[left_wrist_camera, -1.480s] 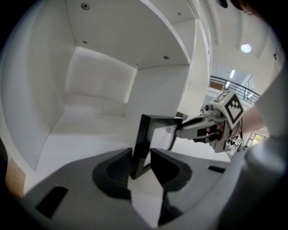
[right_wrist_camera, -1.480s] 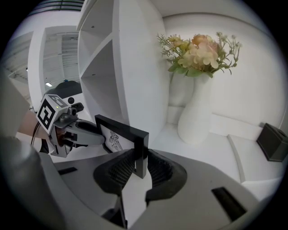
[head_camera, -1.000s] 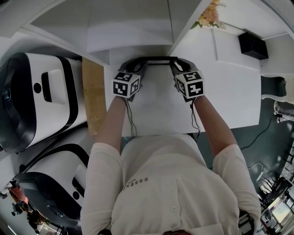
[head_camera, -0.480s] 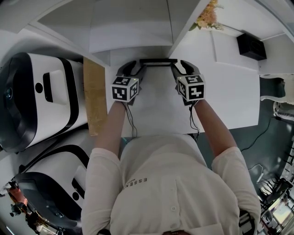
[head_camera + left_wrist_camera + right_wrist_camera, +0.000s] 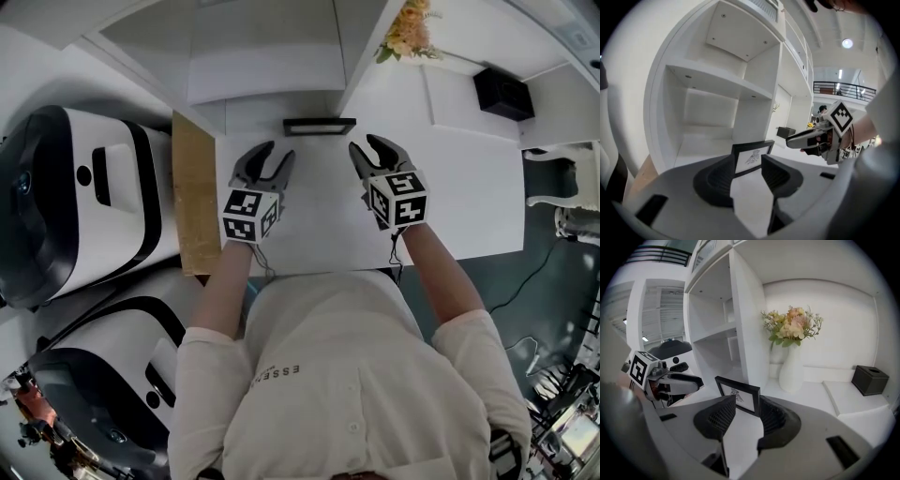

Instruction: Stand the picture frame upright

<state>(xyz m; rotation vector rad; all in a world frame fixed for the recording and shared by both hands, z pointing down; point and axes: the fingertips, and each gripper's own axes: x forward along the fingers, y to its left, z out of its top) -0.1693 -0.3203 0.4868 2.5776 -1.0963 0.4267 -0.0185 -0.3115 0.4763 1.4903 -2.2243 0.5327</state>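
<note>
A small black picture frame [image 5: 319, 126] stands upright at the back of the white desk [image 5: 469, 206], next to the shelf divider. In the gripper views its pale print faces the cameras, in the left gripper view [image 5: 751, 157] and in the right gripper view [image 5: 739, 398]. My left gripper [image 5: 272, 159] is open and empty, a little short of the frame's left end. My right gripper [image 5: 373, 152] is open and empty too, short of the frame's right end. Neither touches the frame. Each gripper shows in the other's view: the right gripper [image 5: 806, 139] and the left gripper [image 5: 689, 380].
A white vase of flowers [image 5: 791, 366] and a black box [image 5: 869, 379] stand at the back right of the desk. A wooden strip [image 5: 192, 192] runs along the desk's left edge. Large white and black machines [image 5: 84, 197] fill the left side. White shelving [image 5: 722, 84] rises behind the frame.
Both grippers have let go of the frame's ends, opened, and drawn back toward the person. The frame stays standing at the back of the desk.
</note>
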